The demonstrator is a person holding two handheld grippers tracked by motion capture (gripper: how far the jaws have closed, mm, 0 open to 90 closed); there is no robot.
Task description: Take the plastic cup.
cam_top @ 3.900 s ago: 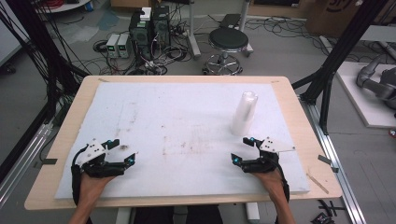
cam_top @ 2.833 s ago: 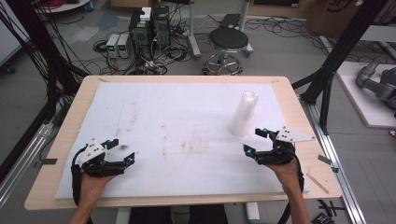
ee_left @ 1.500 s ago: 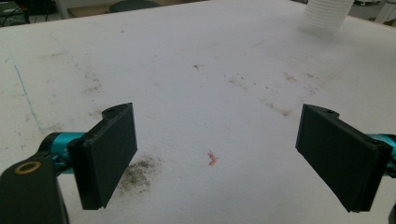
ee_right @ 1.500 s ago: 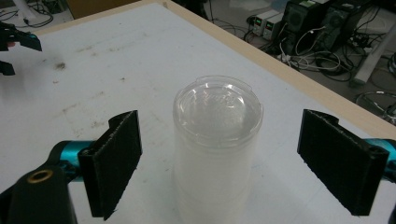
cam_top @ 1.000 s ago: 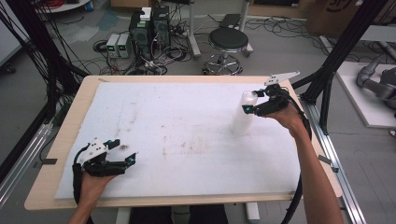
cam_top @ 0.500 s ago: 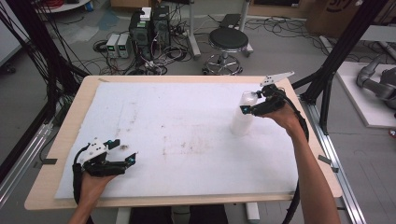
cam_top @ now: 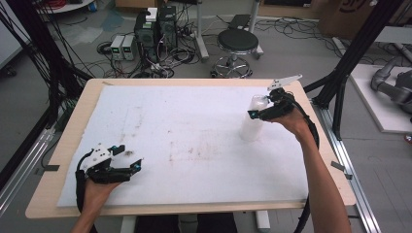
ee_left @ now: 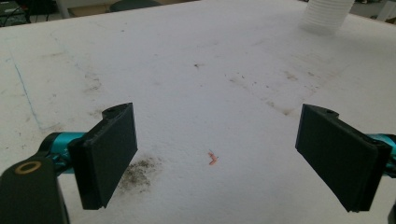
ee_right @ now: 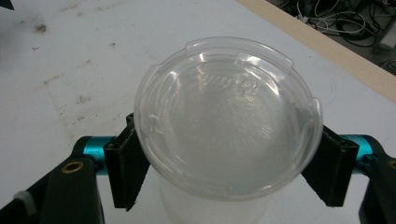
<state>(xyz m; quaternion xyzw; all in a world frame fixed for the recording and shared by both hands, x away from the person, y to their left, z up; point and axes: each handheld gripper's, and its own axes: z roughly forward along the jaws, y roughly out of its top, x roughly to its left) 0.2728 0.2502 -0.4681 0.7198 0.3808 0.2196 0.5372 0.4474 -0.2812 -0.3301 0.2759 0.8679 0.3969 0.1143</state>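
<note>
Right tongs (ee_right: 224, 175) have been closing around the clear-lidded cup stack (ee_right: 227, 119), contact hidden; left tongs (ee_left: 233, 158) gape.

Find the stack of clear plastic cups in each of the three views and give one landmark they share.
High view: the stack of cups stands right of centre on the white mat, with the right tongs at its top.
Left gripper view: its ribbed base shows at the top right corner.
Right gripper view: its lidded top sits at centre, between the jaws.
Shared landmark: the stained white mat.

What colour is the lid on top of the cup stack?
The lid is clear, see-through plastic; the right gripper view shows it best.
</note>
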